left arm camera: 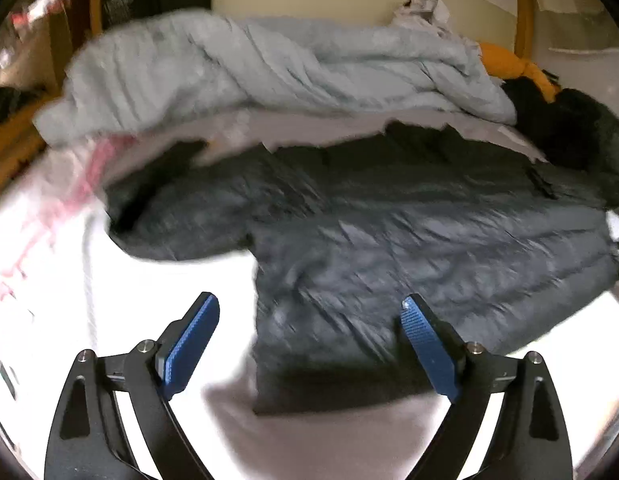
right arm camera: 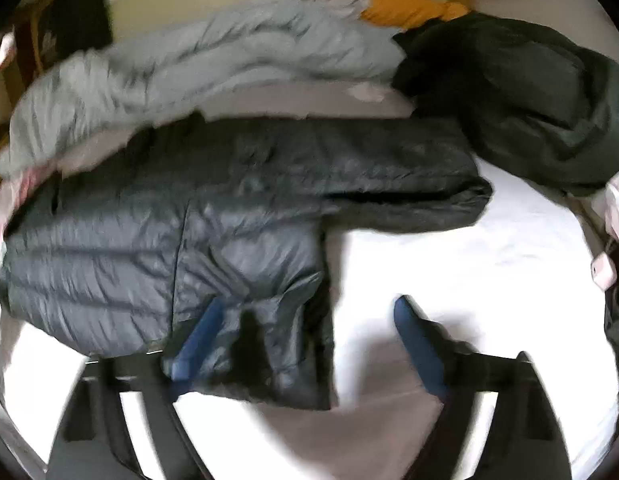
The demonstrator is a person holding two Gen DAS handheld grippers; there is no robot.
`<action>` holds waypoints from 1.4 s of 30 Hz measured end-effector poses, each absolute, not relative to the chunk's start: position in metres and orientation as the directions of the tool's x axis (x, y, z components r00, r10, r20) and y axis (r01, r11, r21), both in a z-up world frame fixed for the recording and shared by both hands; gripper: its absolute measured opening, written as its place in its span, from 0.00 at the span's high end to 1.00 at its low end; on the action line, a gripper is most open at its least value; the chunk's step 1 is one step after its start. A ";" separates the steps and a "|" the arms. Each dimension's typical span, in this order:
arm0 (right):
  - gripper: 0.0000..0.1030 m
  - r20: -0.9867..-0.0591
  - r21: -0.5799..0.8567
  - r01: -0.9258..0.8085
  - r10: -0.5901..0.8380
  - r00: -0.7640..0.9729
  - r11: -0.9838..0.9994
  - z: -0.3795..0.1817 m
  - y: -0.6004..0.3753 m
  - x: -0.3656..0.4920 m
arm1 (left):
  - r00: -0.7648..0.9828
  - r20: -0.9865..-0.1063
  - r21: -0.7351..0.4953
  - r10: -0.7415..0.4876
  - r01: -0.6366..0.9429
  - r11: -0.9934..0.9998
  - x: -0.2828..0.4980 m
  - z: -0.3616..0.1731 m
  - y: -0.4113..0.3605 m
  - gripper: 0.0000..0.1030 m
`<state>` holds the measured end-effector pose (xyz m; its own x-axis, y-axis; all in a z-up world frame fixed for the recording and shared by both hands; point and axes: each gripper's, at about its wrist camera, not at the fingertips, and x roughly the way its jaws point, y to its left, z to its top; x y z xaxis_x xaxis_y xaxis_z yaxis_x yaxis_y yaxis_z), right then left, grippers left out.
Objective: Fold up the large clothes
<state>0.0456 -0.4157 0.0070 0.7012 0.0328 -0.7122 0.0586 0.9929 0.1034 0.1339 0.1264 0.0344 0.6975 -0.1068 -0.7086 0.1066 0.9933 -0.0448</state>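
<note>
Lying ahead of both grippers (spread wide), dark puffer jacket [left arm camera: 389,232]

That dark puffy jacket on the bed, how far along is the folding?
Done: the jacket lies spread flat on the white bed, sleeves out to the sides. In hand: nothing; the left gripper and the right gripper are both open above its lower edge, fingers not pinching fabric. Left: every fold, since no sleeve is turned in. A pale blue quilt and other dark clothes wait behind.
</note>
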 end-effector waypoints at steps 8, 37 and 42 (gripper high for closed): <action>0.13 -0.776 0.335 0.066 0.236 0.584 0.940 -0.037 -0.432 0.061 | 0.497 -0.783 -0.420 -0.374 0.020 0.907 0.154 -0.020 0.150 0.21; 0.82 -0.756 0.183 0.086 0.084 0.649 0.979 -0.001 -0.408 -0.029 | 0.764 -0.631 -0.006 -0.134 0.168 0.986 0.064 0.049 0.103 0.52; 0.71 -0.680 0.101 0.148 -0.040 0.732 0.984 0.026 -0.405 -0.032 | 0.818 -0.557 0.025 -0.143 0.188 0.982 0.065 0.068 0.092 0.43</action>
<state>-0.0322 -0.4054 0.0261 0.7319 -0.0399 -0.6803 0.1476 0.9839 0.1011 0.0650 0.0916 0.0675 0.8183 -0.1431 -0.5567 0.1884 0.9818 0.0245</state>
